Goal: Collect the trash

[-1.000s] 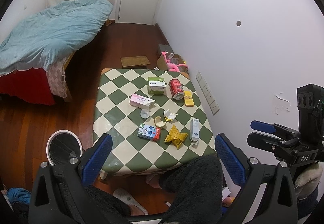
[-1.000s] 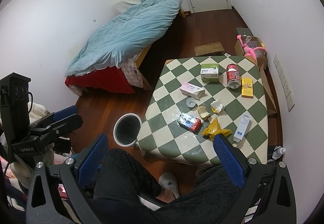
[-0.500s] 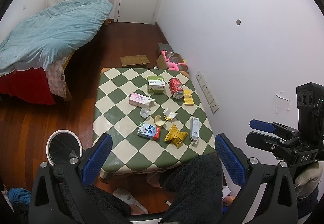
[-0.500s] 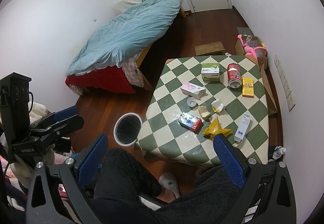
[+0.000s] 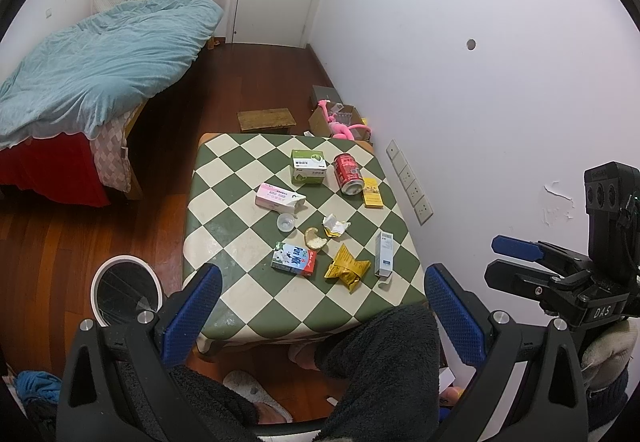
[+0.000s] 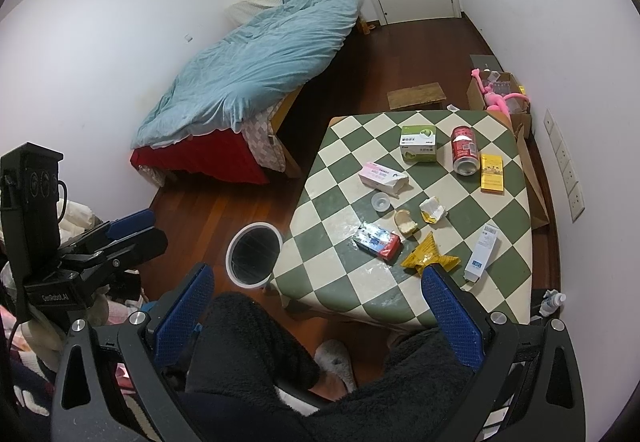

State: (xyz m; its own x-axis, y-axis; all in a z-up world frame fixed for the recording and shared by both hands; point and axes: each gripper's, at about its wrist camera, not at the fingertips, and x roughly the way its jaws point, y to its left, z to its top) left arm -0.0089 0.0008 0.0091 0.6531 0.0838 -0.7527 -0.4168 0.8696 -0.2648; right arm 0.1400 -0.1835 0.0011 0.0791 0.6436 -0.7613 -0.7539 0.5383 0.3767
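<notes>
A green-and-cream checkered table (image 5: 224,202) (image 6: 344,158) carries trash: a red can (image 5: 348,174) (image 6: 464,156), a green box (image 5: 307,166) (image 6: 418,143), a pink box (image 5: 278,198) (image 6: 382,178), a yellow box (image 5: 372,193) (image 6: 491,174), a small clear cup (image 5: 286,222), a bread piece (image 5: 314,239), crumpled paper (image 5: 335,226), a blue-red carton (image 5: 294,260) (image 6: 378,238), a yellow wrapper (image 5: 346,268) (image 6: 428,258) and a white box (image 5: 384,254) (image 6: 482,252). My left gripper (image 5: 322,312) is open and empty, high above the near edge. My right gripper (image 6: 316,312) is open and empty too.
A white-rimmed bin (image 5: 126,292) (image 6: 254,254) stands on the wood floor left of the table. A bed with a blue duvet (image 5: 100,58) is at the back left. A cardboard box with a pink toy (image 5: 344,122) sits by the wall. My legs in dark trousers (image 5: 380,362) are below.
Both views have shifted slightly; the table sits a little higher and closer in frame. Both grippers stay open and empty.
</notes>
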